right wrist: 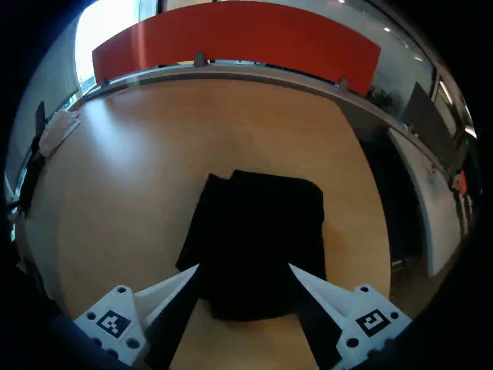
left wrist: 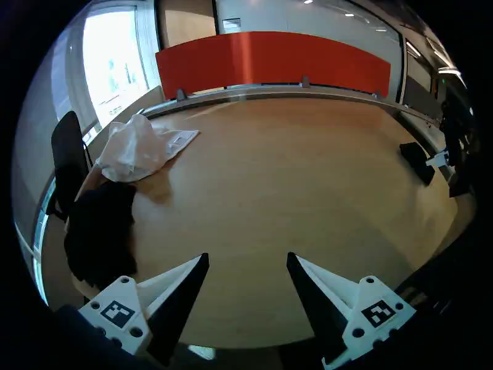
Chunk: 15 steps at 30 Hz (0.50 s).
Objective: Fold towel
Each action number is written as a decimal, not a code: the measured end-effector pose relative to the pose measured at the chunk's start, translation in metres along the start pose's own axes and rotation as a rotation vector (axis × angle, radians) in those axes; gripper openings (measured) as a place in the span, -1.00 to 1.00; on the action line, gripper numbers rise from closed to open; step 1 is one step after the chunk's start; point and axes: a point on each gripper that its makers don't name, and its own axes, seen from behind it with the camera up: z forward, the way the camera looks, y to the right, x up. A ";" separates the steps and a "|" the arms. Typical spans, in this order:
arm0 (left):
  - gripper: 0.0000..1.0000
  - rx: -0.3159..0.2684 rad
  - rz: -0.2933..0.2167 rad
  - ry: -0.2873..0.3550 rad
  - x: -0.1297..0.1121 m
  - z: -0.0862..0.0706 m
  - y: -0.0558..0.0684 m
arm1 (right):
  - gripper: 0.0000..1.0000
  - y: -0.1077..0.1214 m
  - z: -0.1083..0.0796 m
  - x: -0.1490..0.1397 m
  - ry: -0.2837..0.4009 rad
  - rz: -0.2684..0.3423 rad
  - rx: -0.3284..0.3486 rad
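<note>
A black towel (right wrist: 256,240) lies folded into a rough rectangle on the wooden table (right wrist: 142,172), seen in the right gripper view. My right gripper (right wrist: 243,271) hovers over its near edge, open, with a finger on each side and nothing held. In the left gripper view my left gripper (left wrist: 246,271) stands open above bare table (left wrist: 277,185). Far right in that view lies a small dark cloth (left wrist: 416,161), with a white part of the other gripper (left wrist: 439,159) beside it.
A crumpled white cloth (left wrist: 132,151) lies on a paper sheet at the table's far left, also in the right gripper view (right wrist: 58,129). A dark cloth pile (left wrist: 101,231) sits nearer. A black chair (left wrist: 68,160) stands beyond the left edge. An orange partition (left wrist: 271,61) backs the table.
</note>
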 end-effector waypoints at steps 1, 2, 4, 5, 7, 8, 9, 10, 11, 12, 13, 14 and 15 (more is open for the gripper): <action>0.88 0.000 -0.001 -0.001 0.000 0.000 0.000 | 0.82 -0.001 0.001 -0.003 -0.004 0.000 0.004; 0.88 0.000 -0.002 -0.002 -0.001 0.000 0.000 | 0.82 -0.003 0.002 -0.006 -0.009 0.000 0.008; 0.88 0.000 -0.003 -0.003 -0.001 0.000 0.000 | 0.82 -0.005 0.004 -0.012 -0.020 -0.004 0.012; 0.88 0.000 -0.003 -0.004 -0.002 0.000 0.000 | 0.82 -0.006 0.006 -0.016 -0.027 -0.006 0.014; 0.88 0.001 -0.001 -0.004 -0.002 0.000 0.000 | 0.83 -0.007 0.008 -0.023 -0.041 -0.012 0.016; 0.88 0.001 0.000 -0.004 -0.001 0.000 0.000 | 0.83 -0.007 0.009 -0.026 -0.048 -0.016 0.017; 0.88 0.002 0.001 -0.004 -0.001 0.000 0.000 | 0.83 -0.007 0.010 -0.029 -0.054 -0.020 0.016; 0.88 0.003 0.002 -0.004 -0.001 0.000 0.000 | 0.83 -0.007 0.011 -0.032 -0.059 -0.023 0.016; 0.88 0.004 0.003 -0.004 -0.001 0.000 0.000 | 0.83 -0.007 0.012 -0.034 -0.064 -0.028 0.016; 0.88 0.004 0.003 -0.005 -0.001 0.000 -0.001 | 0.83 -0.007 0.012 -0.035 -0.067 -0.030 0.016; 0.88 0.005 0.003 -0.005 -0.001 0.000 -0.001 | 0.83 -0.007 0.013 -0.036 -0.069 -0.031 0.017; 0.88 0.005 0.003 -0.005 -0.001 -0.001 -0.001 | 0.83 -0.008 0.013 -0.037 -0.071 -0.032 0.019; 0.88 0.005 0.003 -0.006 -0.001 -0.001 -0.001 | 0.83 -0.008 0.014 -0.037 -0.072 -0.033 0.020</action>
